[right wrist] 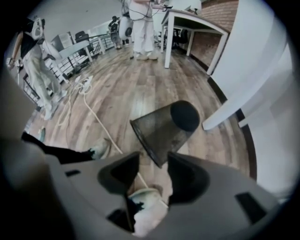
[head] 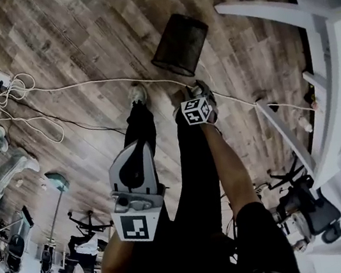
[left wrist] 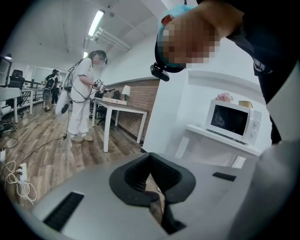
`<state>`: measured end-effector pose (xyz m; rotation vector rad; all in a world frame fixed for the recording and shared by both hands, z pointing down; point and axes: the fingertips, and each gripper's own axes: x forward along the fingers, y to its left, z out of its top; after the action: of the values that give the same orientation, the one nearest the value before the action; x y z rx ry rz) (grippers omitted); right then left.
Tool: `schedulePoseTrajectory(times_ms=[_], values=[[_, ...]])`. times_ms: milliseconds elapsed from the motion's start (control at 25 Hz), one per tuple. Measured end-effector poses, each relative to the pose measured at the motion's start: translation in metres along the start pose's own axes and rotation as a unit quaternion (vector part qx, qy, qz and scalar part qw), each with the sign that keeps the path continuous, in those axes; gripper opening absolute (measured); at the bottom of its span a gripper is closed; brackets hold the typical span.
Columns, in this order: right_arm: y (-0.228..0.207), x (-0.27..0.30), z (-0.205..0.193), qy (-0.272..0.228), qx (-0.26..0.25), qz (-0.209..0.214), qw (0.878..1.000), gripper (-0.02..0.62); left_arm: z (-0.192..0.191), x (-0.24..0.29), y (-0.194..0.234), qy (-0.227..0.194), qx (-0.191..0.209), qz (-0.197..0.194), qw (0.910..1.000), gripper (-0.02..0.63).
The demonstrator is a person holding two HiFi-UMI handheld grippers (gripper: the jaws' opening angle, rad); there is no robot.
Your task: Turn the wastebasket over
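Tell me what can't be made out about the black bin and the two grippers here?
- Wastebasket inside: head and right gripper views, hidden by its dark mesh wall.
- Right gripper jaws: head view, hidden under its marker cube.
- Left gripper jaws: head view, hidden behind its own grey body.

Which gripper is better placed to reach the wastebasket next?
Right. The right gripper points down at the wastebasket with jaws open; the left gripper is shut, with no wastebasket in its view.
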<state>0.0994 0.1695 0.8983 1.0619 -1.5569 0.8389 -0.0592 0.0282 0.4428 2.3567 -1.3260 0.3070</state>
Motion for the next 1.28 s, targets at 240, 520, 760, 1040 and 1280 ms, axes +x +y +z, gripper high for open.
schedulePoseTrajectory(times_ms=[240, 520, 760, 1040, 1280], values=[[-0.010, 0.049, -0.007, 0.019, 0.018, -0.017, 1.000, 0.202, -0.034, 0.003, 0.020, 0.016, -0.002, 0.012, 0.9998, 0.035], [-0.004, 0.099, -0.025, 0.074, 0.025, -0.036, 0.996, 0.227, -0.053, 0.015, 0.035, 0.022, -0.003, 0.016, 0.9996, 0.035], [-0.015, 0.110, -0.019, 0.073, 0.065, -0.063, 0.993, 0.217, -0.058, 0.016, 0.043, 0.032, 0.000, 0.008, 0.9995, 0.035], [-0.031, 0.112, -0.037, 0.109, 0.060, -0.080, 0.989, 0.156, -0.057, 0.019, 0.048, 0.035, -0.006, 0.004, 0.9994, 0.035], [-0.046, 0.101, -0.038, 0.102, 0.087, -0.077, 0.988, 0.090, -0.051, 0.020, 0.049, 0.018, -0.033, -0.004, 0.9993, 0.034]])
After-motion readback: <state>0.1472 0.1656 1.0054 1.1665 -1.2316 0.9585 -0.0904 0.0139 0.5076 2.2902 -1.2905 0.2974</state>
